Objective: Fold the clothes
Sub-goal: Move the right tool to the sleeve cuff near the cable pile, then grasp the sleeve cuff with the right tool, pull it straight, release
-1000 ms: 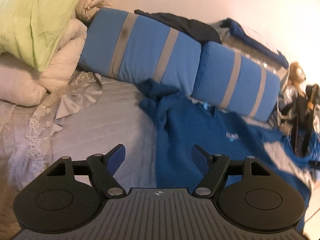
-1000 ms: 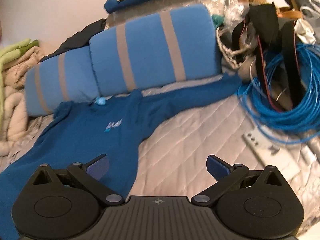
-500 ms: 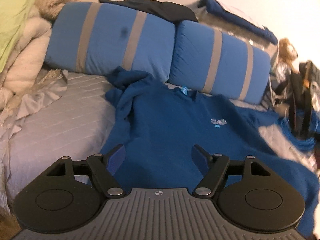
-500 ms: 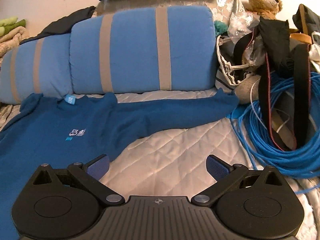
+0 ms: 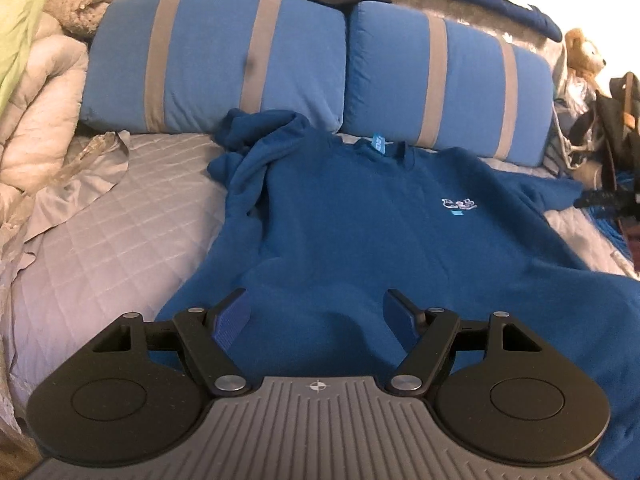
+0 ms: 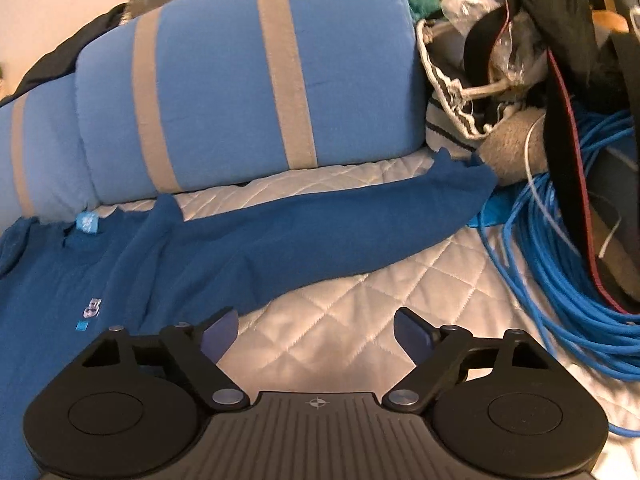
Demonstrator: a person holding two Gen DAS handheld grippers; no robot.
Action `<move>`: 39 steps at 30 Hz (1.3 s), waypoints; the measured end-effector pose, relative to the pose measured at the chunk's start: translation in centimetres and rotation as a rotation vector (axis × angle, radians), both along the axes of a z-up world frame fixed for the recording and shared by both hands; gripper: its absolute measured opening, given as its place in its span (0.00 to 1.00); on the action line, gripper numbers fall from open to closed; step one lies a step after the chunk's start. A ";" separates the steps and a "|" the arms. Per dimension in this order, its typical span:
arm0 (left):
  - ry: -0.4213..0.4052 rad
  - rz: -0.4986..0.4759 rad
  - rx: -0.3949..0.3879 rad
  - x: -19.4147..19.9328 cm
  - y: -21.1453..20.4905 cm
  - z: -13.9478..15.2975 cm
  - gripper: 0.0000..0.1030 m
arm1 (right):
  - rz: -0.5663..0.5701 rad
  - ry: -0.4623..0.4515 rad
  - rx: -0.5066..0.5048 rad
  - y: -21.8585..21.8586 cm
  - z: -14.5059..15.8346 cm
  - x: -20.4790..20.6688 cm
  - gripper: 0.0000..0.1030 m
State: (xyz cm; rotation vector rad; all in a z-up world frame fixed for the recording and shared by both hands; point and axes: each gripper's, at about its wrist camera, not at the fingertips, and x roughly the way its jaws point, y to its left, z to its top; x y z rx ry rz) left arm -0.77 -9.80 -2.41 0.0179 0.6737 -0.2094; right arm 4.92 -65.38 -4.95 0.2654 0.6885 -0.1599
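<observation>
A dark blue sweatshirt (image 5: 360, 240) lies face up on the quilted bed, collar toward the pillows, with a small logo (image 5: 458, 204) on its chest. Its left sleeve is bunched near the collar. Its other sleeve (image 6: 340, 224) stretches flat to the right toward the blue cable. My left gripper (image 5: 318, 318) hovers open over the sweatshirt's lower body with nothing between its pads. My right gripper (image 6: 316, 332) is over bare quilt just below the stretched sleeve; its jaws are closing and hold nothing.
Two blue pillows with grey stripes (image 5: 248, 64) (image 6: 248, 92) line the head of the bed. Cream and green bedding (image 5: 36, 92) is piled at the left. A coil of blue cable (image 6: 560, 264), black straps and bags (image 6: 568, 80) crowd the right side.
Both grippers have come forward and lower over the bed. The left now faces the sweatshirt's middle; the right has swung toward the stretched sleeve and its jaws have narrowed.
</observation>
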 end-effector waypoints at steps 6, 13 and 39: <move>0.012 -0.004 -0.028 0.4 0.3 -0.1 0.71 | -0.068 0.001 0.100 -0.7 -1.8 3.6 0.81; 0.015 0.000 -0.040 0.6 0.4 0.0 0.70 | -0.126 0.002 0.128 -1.0 -3.6 6.9 0.62; 0.002 0.001 -0.001 0.1 0.0 0.2 0.71 | 0.368 -0.012 0.105 7.2 3.2 -3.8 0.12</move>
